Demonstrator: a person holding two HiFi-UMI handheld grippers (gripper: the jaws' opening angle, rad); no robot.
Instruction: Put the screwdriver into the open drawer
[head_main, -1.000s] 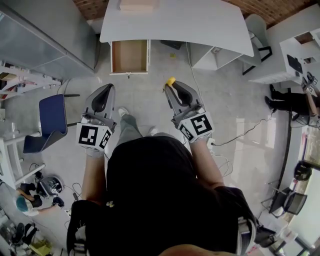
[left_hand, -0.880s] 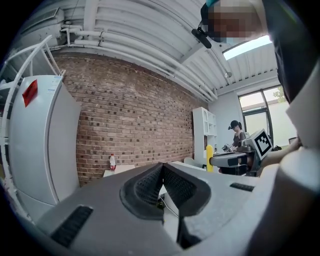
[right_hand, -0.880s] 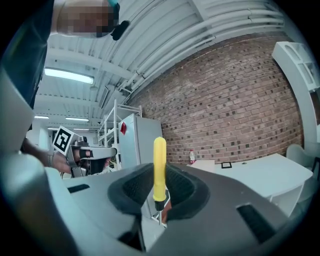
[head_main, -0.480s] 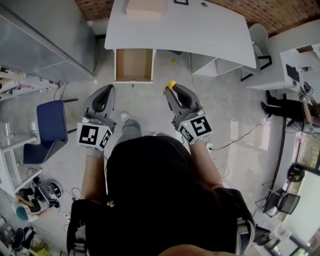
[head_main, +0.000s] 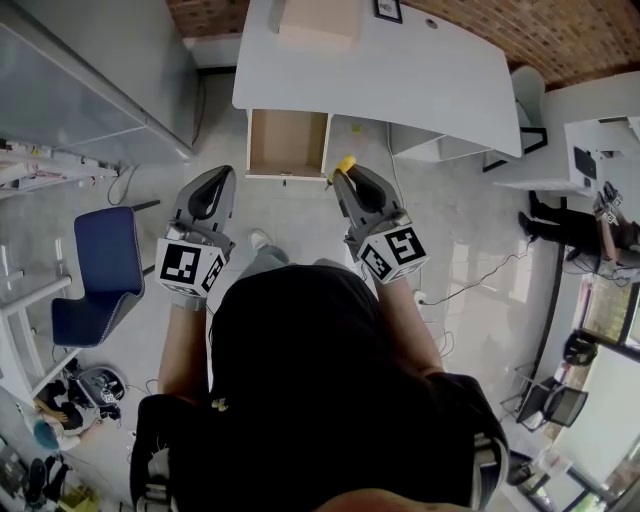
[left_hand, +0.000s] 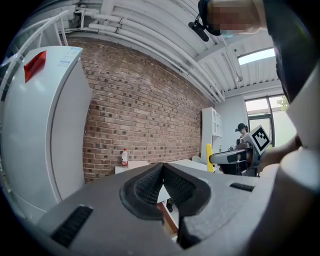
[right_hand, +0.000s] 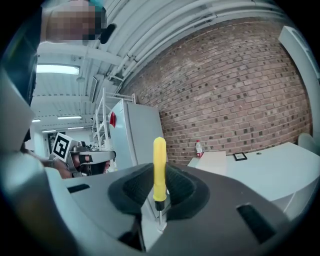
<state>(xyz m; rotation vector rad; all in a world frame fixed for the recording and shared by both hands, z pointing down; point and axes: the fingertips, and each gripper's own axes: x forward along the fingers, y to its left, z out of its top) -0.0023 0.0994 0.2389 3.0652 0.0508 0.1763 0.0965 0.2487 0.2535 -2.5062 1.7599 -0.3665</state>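
Head view only shows the yellow end of the screwdriver (head_main: 344, 163) poking past the right gripper (head_main: 343, 178), the rest is tucked under it. The drawer's (head_main: 288, 142) back end disappears under the table (head_main: 400, 70). The box (head_main: 318, 18) is cropped by the top edge. The bottle (right_hand: 199, 148) label is way too small to read.

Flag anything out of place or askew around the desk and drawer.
Nothing stands out. The drawer hangs open under the desk, apparently empty, and the right gripper holds the screwdriver upright, yellow handle up.
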